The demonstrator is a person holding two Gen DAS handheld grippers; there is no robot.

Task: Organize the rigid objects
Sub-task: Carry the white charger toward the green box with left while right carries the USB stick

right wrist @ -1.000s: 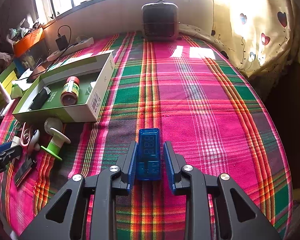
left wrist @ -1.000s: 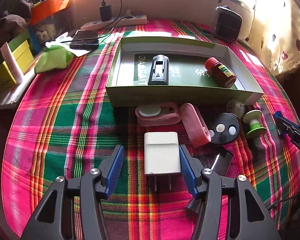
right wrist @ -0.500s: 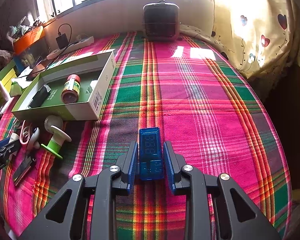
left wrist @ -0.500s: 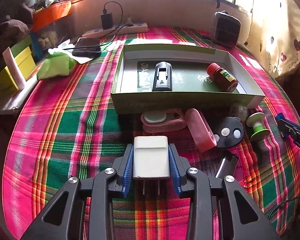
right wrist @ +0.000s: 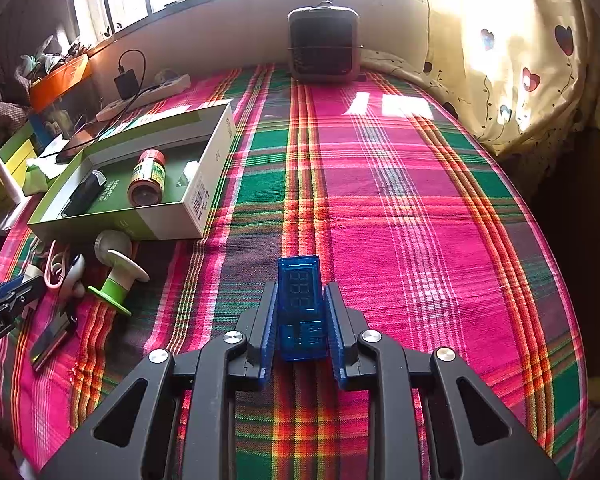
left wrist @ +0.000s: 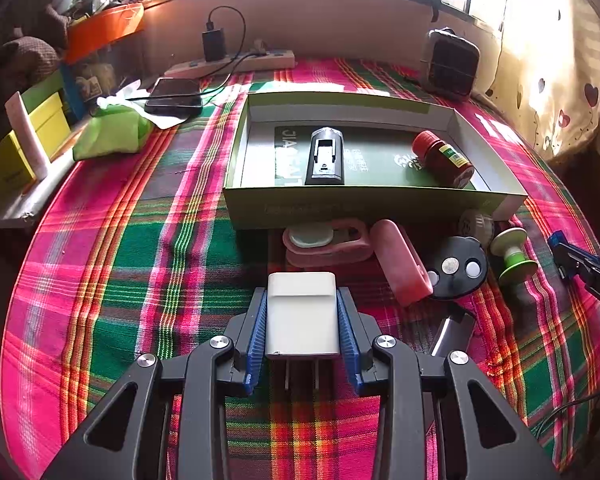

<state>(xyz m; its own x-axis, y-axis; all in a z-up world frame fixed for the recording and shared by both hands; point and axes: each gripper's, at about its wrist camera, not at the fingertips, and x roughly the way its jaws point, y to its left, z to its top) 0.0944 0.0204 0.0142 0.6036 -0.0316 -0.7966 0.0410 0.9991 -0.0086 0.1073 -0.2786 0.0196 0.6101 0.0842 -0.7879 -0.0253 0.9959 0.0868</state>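
Left gripper (left wrist: 302,320) clamps a white plug adapter (left wrist: 302,314) by its sides, prongs toward the camera, above the plaid cloth (left wrist: 120,264). Right gripper (right wrist: 300,318) clamps a blue USB meter (right wrist: 301,308), display up. Just beyond the adapter lie pink cases (left wrist: 398,262); behind them, the open green box (left wrist: 340,204) contains a black clip device (left wrist: 325,156) and a red-capped bottle (left wrist: 442,158). A green spool (right wrist: 118,278) lies near the box.

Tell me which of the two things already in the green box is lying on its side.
The red-capped bottle at the right end of the green box: it lies on its side, cap away. The black device lies flat mid-box.
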